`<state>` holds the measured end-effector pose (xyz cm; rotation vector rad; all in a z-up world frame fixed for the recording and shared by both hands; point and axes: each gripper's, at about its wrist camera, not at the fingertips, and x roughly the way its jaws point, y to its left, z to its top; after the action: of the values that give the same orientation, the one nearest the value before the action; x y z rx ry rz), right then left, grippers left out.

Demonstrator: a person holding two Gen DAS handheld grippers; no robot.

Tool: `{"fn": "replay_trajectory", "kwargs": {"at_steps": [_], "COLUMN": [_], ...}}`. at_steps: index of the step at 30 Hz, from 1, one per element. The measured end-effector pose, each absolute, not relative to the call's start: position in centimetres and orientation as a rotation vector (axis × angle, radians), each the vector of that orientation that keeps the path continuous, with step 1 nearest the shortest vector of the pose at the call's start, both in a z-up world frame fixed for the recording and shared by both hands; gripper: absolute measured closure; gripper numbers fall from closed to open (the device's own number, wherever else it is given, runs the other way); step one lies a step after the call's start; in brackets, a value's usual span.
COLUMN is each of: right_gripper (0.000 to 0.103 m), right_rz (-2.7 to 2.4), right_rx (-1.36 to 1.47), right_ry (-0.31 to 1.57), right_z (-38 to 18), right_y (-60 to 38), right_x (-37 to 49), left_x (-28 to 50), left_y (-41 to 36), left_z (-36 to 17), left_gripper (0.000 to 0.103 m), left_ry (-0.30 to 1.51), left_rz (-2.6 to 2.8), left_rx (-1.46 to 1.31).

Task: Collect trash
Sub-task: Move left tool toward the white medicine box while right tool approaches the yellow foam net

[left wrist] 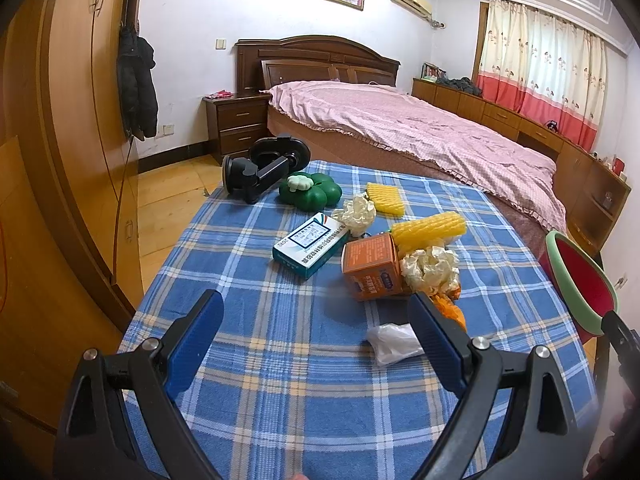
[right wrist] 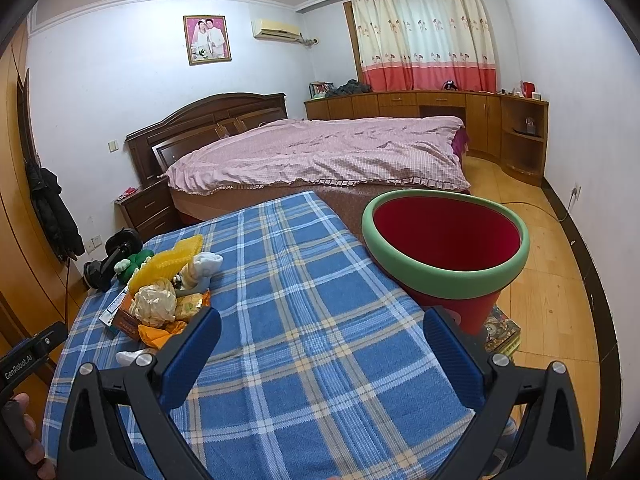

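Both grippers hang over the plaid-covered bench [left wrist: 248,360], the left gripper [left wrist: 316,340] and the right gripper [right wrist: 322,354] each with fingers spread wide, pinching nothing. The trash sits heaped at about one o'clock from the left gripper: a crumpled paper ball [left wrist: 430,266], an orange box [left wrist: 372,268], and a white plastic scrap [left wrist: 394,342] just beside the right-hand finger. The red bin [right wrist: 444,240] waits off the bench's edge at two o'clock. I'd take the nearest scrap first, straddle it squarely, and close low against the cloth without snagging it.
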<state>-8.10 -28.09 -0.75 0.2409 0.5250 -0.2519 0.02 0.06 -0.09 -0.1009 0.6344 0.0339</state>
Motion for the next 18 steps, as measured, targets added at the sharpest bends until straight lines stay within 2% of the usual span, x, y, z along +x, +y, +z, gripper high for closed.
{"fn": "replay_trajectory", "kwargs": {"at_steps": [18], "right_gripper": [0.0], "right_rz": [-0.252], "right_rx": [0.245], "right_ry": [0.529], "right_z": [-0.88], "right_y": [-28.11], "right_x": [-8.01], "left_x": [-0.25], "left_y": [0.59], "left_z": [-0.05], "left_gripper": [0.01], "left_ry": [0.636], "left_rz": [0.036], "left_rx": [-0.099]}}
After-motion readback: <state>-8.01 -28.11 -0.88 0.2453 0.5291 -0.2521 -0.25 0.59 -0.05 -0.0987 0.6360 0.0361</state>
